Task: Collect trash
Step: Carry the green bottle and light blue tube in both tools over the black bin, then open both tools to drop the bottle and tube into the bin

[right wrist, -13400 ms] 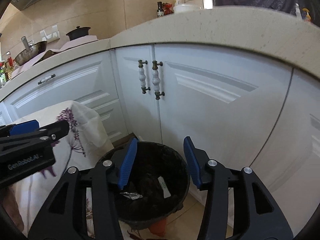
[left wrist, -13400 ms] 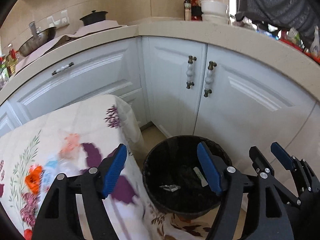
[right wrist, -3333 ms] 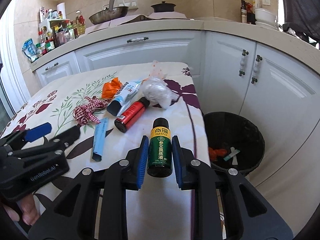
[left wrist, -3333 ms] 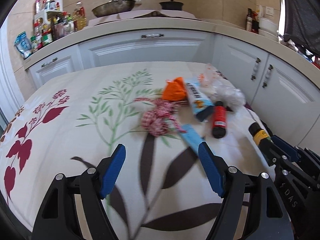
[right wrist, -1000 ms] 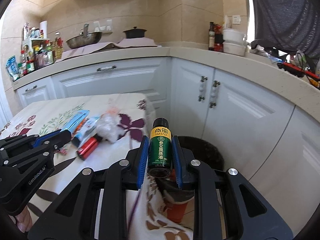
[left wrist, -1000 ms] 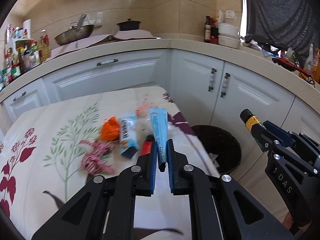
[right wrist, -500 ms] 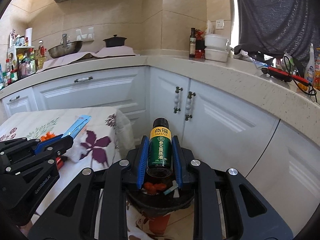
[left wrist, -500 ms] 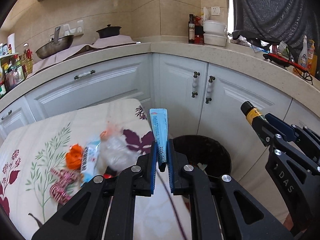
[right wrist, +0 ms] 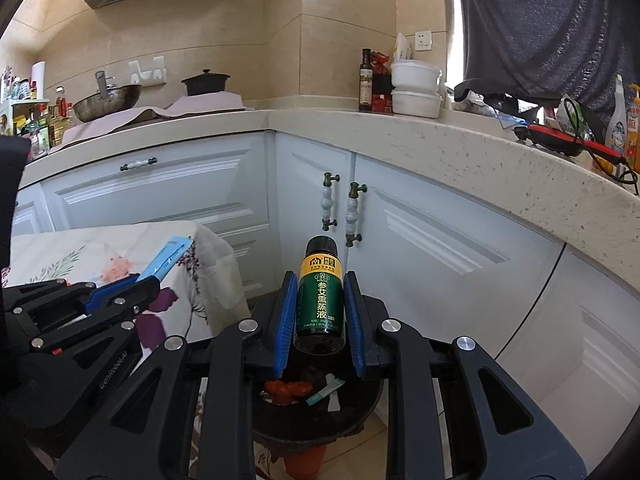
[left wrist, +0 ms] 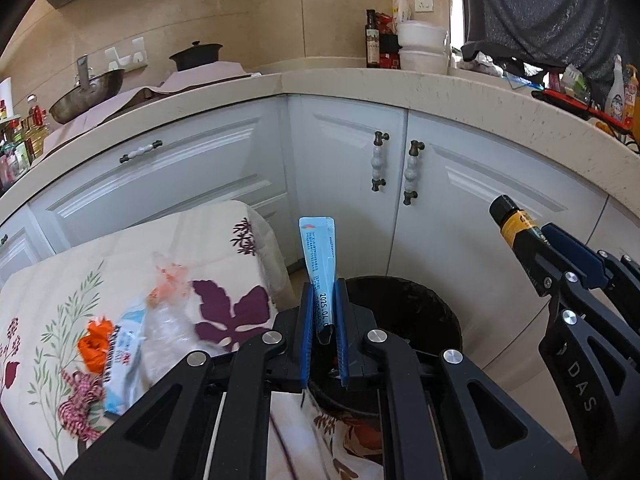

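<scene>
My left gripper is shut on a light blue sachet that stands upright between its blue pads, right above the near rim of the black trash bin. My right gripper is shut on a small dark green bottle with a yellow label band and black cap, held over the bin. Inside the bin lie red-orange scraps and a small white-and-blue packet. From the left wrist view the bottle shows at the right; from the right wrist view the sachet shows at the left.
The table with a floral cloth holds an orange wrapper, a clear plastic bag, a blue-white packet and a red checked ribbon. White cabinet doors and a stone counter stand close behind the bin.
Both grippers have swung right, away from the table, and now hang over the bin. Each keeps its hold: the left on the sachet, the right on the bottle.
</scene>
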{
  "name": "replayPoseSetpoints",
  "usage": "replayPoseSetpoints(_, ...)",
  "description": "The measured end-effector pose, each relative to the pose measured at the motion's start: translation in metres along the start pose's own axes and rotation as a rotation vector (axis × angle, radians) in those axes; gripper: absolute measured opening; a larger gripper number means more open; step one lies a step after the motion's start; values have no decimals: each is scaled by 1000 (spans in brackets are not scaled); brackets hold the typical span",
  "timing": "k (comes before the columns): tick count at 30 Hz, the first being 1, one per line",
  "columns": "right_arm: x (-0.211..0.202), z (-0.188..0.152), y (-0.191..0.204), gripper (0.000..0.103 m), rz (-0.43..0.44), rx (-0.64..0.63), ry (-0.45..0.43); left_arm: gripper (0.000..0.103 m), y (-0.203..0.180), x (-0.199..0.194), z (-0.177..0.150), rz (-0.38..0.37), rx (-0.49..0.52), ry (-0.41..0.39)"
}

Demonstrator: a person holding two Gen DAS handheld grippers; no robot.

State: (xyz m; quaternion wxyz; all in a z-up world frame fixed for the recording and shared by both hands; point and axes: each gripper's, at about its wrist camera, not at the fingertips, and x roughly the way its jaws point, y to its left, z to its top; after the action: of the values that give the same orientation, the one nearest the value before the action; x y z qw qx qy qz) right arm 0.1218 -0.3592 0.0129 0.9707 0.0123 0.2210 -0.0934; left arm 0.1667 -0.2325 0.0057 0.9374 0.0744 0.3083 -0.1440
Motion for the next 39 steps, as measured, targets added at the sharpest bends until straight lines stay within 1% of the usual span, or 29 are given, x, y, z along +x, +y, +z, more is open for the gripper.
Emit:
replayPoseSetpoints(11, 26, -4, -14, 23, -16, 22, 14, 11, -10, 32, 5, 17, -1, 39)
replayPoseSetpoints(19, 52, -9, -20, 23, -26, 31, 45, 11, -20, 57, 11, 14, -18, 77)
replayPoseSetpoints(25, 74, -14, -24, 23, -39, 42, 72, 11, -24, 74, 10, 26, -6, 98)
replayPoseSetpoints(31, 90, -18, -27, 23, -46, 47, 80, 12, -25, 81, 11, 25, -9, 99)
replayPoseSetpoints(36, 98, -20, -28, 25, -46, 53, 90, 18, -26, 81, 11, 35, 0, 91)
replayPoseSetpoints(38, 97, -20, -28, 25, -48, 56, 89, 25, -25, 82, 12, 35, -5, 91)
replayPoseSetpoints(39, 95, -20, -28, 25, -49, 56, 87, 27, -23, 81, 12, 35, -11, 90)
